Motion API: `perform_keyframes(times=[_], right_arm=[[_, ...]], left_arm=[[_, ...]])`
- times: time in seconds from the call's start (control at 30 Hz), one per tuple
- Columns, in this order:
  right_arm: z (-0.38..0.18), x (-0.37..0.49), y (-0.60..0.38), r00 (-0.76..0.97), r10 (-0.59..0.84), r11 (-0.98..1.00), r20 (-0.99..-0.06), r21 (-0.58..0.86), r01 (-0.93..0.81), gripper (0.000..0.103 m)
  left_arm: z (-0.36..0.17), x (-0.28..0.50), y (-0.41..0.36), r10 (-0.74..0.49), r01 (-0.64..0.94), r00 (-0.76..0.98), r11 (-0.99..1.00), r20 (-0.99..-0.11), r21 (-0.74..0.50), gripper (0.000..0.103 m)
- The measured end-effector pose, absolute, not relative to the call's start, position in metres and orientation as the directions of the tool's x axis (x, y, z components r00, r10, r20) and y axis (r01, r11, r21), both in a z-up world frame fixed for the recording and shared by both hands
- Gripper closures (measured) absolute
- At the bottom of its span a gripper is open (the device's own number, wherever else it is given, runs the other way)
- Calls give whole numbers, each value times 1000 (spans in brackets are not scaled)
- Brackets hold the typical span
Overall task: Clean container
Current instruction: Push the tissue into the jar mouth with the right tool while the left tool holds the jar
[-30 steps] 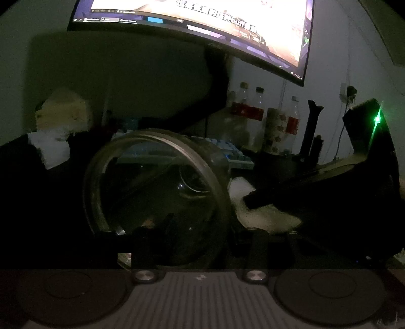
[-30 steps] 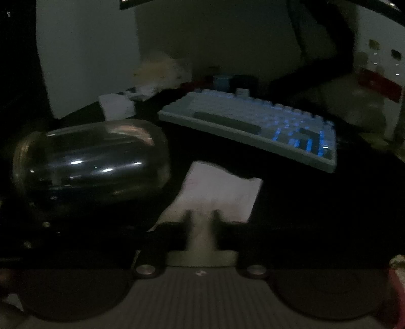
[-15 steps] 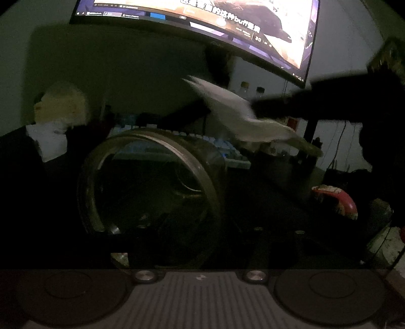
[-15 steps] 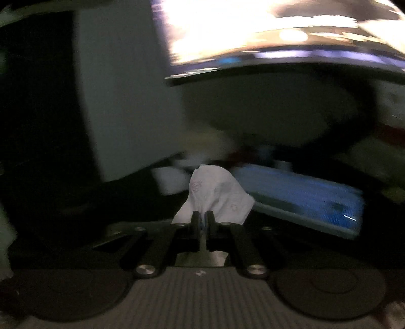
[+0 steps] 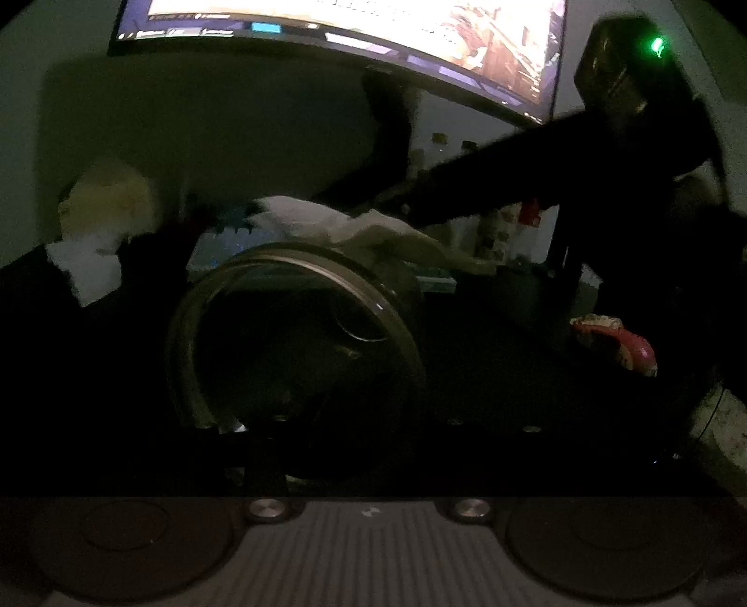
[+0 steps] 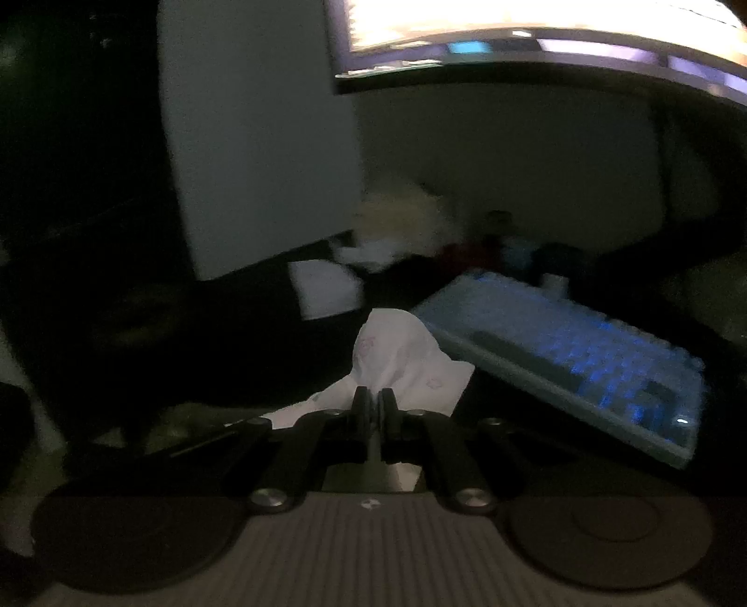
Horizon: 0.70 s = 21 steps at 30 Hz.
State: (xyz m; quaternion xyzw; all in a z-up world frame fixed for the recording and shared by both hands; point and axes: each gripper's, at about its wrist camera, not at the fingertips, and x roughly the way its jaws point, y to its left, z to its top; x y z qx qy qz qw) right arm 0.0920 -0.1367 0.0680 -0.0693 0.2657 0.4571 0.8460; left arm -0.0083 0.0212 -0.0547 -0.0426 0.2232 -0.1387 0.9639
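A clear glass jar (image 5: 299, 355) lies on its side close in the left wrist view, its round mouth facing the camera. My left gripper (image 5: 364, 434) sits at the jar's lower rim. Its jaws are closing with that rim between them, but the dark hides whether the pads press. My right gripper (image 6: 373, 401) is shut on a white tissue (image 6: 397, 355). In the left wrist view the right gripper (image 5: 406, 205) reaches in from the upper right and holds the tissue (image 5: 355, 229) just above the jar's top rim.
A curved monitor (image 5: 373, 28) hangs over the back of the dark desk. A backlit keyboard (image 6: 574, 355) lies behind the jar. Crumpled paper and a pale lump (image 5: 107, 205) sit at the back left, bottles (image 5: 439, 144) at the back, a red-and-white object (image 5: 616, 341) on the right.
The right gripper took the tissue off the desk, lifted it, and carried it left to just above the jar's rim. The jar stayed where it was in the left view.
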Motion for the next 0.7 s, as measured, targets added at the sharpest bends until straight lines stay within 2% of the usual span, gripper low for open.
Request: perform_keyframes(times=[0.13,0.23,0.3,0.37,0.5,0.6,0.67,0.7], right_arm=[[72,58,-124,329,815,431,-477,121,-894,97],[70,65,-124,369,793,475,-485,112,-873,97],[67,80,-126,476,717,576,-509,50,-816,97],[64,93,-127,518,681,630,-518,53,-775,97],[66,72,-121,435,756,539,-489,88,-838,97],[70,51,-116,348,816,441,-461,109,-891,97],[69,56,-119,359,811,457,-462,116,-882,97],[68,59,-121,366,808,465,-463,120,-877,97]], left_arm=[[-55,-8,21,-290,249,863,957,-415,-151,70],[-55,-9,21,-293,254,862,956,-413,-148,69],[-55,-9,21,-293,251,862,956,-414,-153,69],[-55,-9,21,-293,249,861,955,-416,-158,68],[-55,-7,23,-300,252,858,953,-416,-167,67],[-55,-8,22,-293,250,862,956,-414,-156,61],[-55,-9,21,-302,262,859,953,-413,-152,49],[-55,-9,21,-307,267,857,952,-414,-152,47]])
